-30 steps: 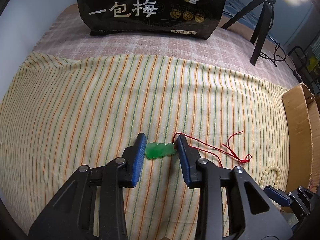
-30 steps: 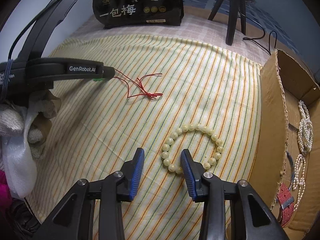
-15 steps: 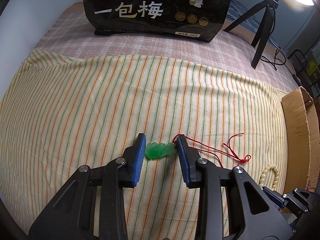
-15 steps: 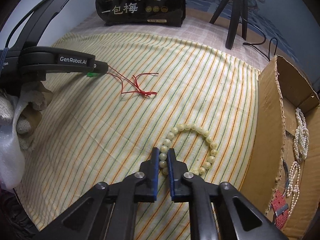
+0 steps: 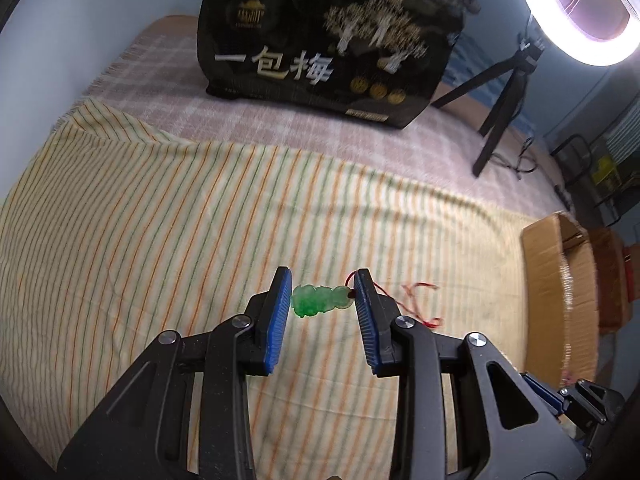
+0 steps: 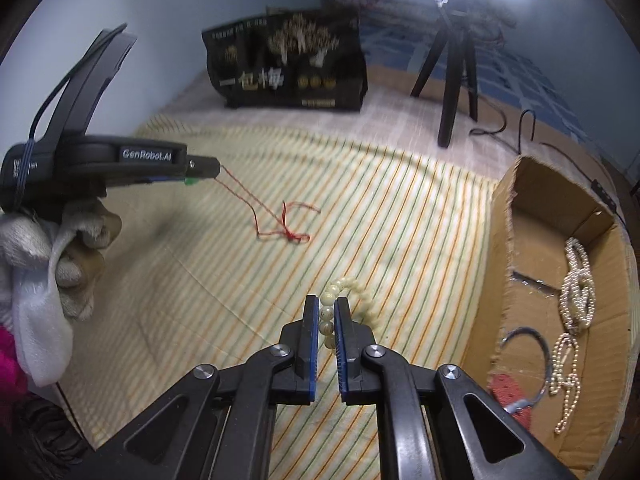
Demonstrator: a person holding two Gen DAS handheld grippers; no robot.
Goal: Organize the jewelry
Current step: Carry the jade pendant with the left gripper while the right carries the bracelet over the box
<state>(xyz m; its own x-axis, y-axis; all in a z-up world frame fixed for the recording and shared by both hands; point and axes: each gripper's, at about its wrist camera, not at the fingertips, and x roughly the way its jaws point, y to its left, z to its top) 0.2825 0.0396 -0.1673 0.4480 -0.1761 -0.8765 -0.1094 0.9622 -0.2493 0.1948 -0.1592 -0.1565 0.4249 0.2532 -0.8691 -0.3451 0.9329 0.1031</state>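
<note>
Both grippers are higher now than a moment ago, and each has lifted its thing up off the striped cloth [image 5: 160,240]. Before, the green pendant [image 5: 320,300] lay on the cloth between the wide fingers of the left gripper [image 5: 322,312]. Now it hangs in the air between the blue pads [image 5: 276,320], pinched at both ends. Its red cord [image 6: 276,216] runs down from the gripper, and the knotted end still rests on the cloth.

The right gripper [image 6: 328,340] was open around the bead bracelet [image 6: 348,300] one second ago. Then it closed on it. Now it is clenched on a few cream beads, and the rest of the loop hangs off to the right, above the cloth. The cloth looks blurry in both views.

The black bag [image 5: 328,48] with gold trees stands at the back, and it looks bigger and closer in the left view now. A tripod [image 6: 452,72] stands beside it under a ring light [image 5: 580,12].

The cardboard box [image 6: 504,240] sits to the right of the cloth. Inside it lie pearl strings [image 6: 576,280], a dark bangle [image 6: 528,360] and a red strap [image 6: 508,394].
</note>
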